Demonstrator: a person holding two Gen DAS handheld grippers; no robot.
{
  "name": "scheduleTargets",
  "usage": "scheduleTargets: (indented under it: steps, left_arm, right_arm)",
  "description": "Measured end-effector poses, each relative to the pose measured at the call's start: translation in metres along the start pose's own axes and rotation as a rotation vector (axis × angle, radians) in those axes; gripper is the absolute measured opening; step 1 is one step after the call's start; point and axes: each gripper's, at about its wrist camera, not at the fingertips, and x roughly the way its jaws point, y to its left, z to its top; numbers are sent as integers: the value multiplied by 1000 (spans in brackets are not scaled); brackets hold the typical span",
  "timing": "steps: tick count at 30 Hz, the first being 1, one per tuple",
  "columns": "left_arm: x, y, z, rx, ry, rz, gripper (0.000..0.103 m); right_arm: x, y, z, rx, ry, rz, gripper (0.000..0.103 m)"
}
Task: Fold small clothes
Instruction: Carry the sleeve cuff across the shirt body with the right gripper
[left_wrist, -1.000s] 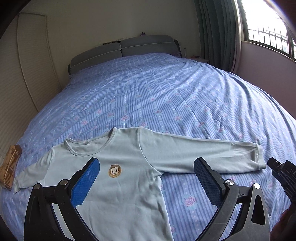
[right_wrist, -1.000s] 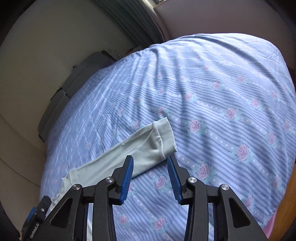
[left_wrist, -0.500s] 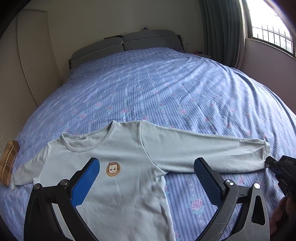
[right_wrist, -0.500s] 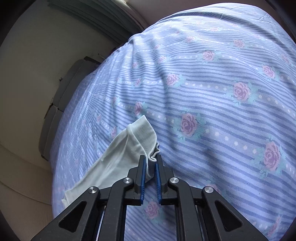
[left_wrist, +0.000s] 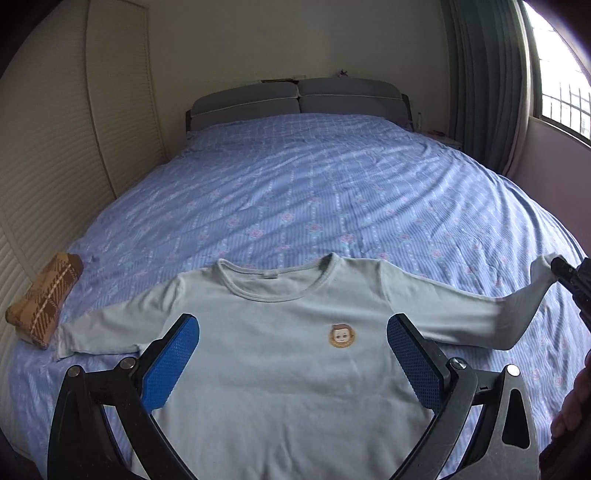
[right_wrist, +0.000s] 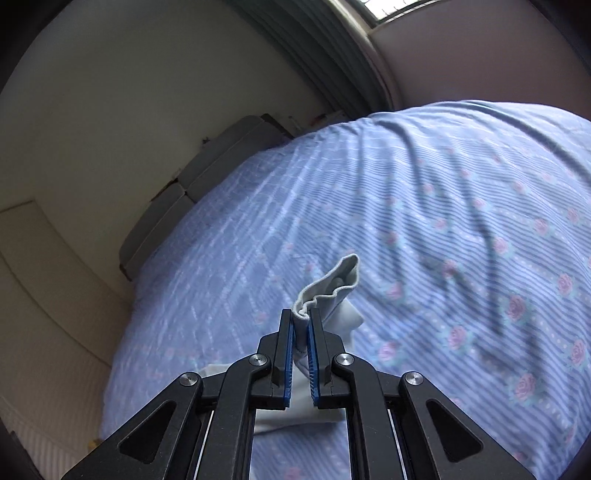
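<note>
A pale green long-sleeved child's shirt (left_wrist: 280, 332) with a small cartoon face badge (left_wrist: 341, 335) lies face up on the blue flowered bedspread (left_wrist: 332, 192). My left gripper (left_wrist: 291, 354) is open and empty, hovering over the shirt's chest. My right gripper (right_wrist: 300, 317) is shut on the cuff of the shirt's right-hand sleeve (right_wrist: 332, 284) and holds it lifted off the bed. In the left wrist view that sleeve (left_wrist: 517, 310) rises toward the right gripper (left_wrist: 570, 275) at the right edge. The other sleeve (left_wrist: 110, 328) lies flat.
A brown plaid folded cloth (left_wrist: 46, 295) lies at the bed's left edge beside the flat sleeve's cuff. A grey headboard (left_wrist: 295, 98) stands at the far end. A slatted wall (left_wrist: 44, 155) runs along the left, and curtains with a window (left_wrist: 517, 74) stand on the right.
My right gripper closed on the sleeve cuff and lifted it off the bed. My left gripper moved left so it now sits over the shirt's chest, still open.
</note>
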Motion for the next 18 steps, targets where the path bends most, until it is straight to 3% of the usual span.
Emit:
scheduleTargets:
  steps: [7, 13, 18]
  left_arm:
    - [-8, 96, -6, -122, 4, 100, 103]
    - [-3, 164, -27, -214, 46, 165, 103]
    - [4, 214, -49, -282, 77, 216, 103]
  right_arm:
    - [24, 122, -29, -260, 37, 137, 9]
    - [57, 216, -103, -472, 130, 244, 9]
    - [79, 273, -178, -619, 210, 317, 8]
